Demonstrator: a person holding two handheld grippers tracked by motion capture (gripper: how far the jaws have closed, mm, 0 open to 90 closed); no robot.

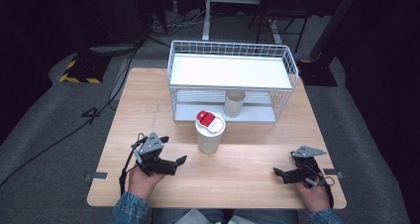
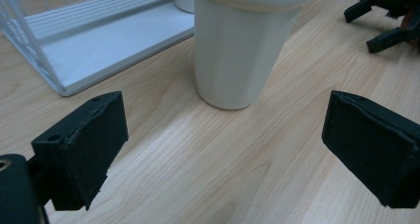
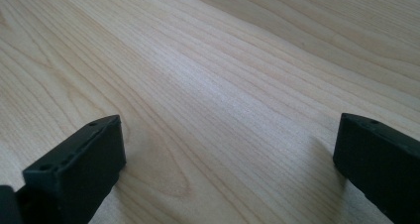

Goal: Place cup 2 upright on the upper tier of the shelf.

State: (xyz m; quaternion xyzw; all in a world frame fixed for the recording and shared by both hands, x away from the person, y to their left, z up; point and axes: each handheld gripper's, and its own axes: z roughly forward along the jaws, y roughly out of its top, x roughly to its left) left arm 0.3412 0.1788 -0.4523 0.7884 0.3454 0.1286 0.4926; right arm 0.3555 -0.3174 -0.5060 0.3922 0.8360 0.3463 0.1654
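A white cup (image 1: 209, 135) with a white lid and a red tab stands upright at the middle of the wooden table (image 1: 148, 105). In the left gripper view the same cup (image 2: 237, 50) rises just ahead of the jaws. My left gripper (image 1: 179, 160) rests on the table left of the cup, open, with nothing between its jaws (image 2: 223, 149). My right gripper (image 1: 278, 173) sits near the front right edge, open over bare wood (image 3: 228, 154). A second, lidless cream cup (image 1: 235, 103) stands on the lower shelf of the white wire rack (image 1: 230, 49).
The wire rack takes up the far half of the table, its upper shelf (image 1: 228, 71) bare. The right gripper (image 2: 381, 21) shows at the far right of the left gripper view. Cables and chair legs lie on the grey floor beyond the table.
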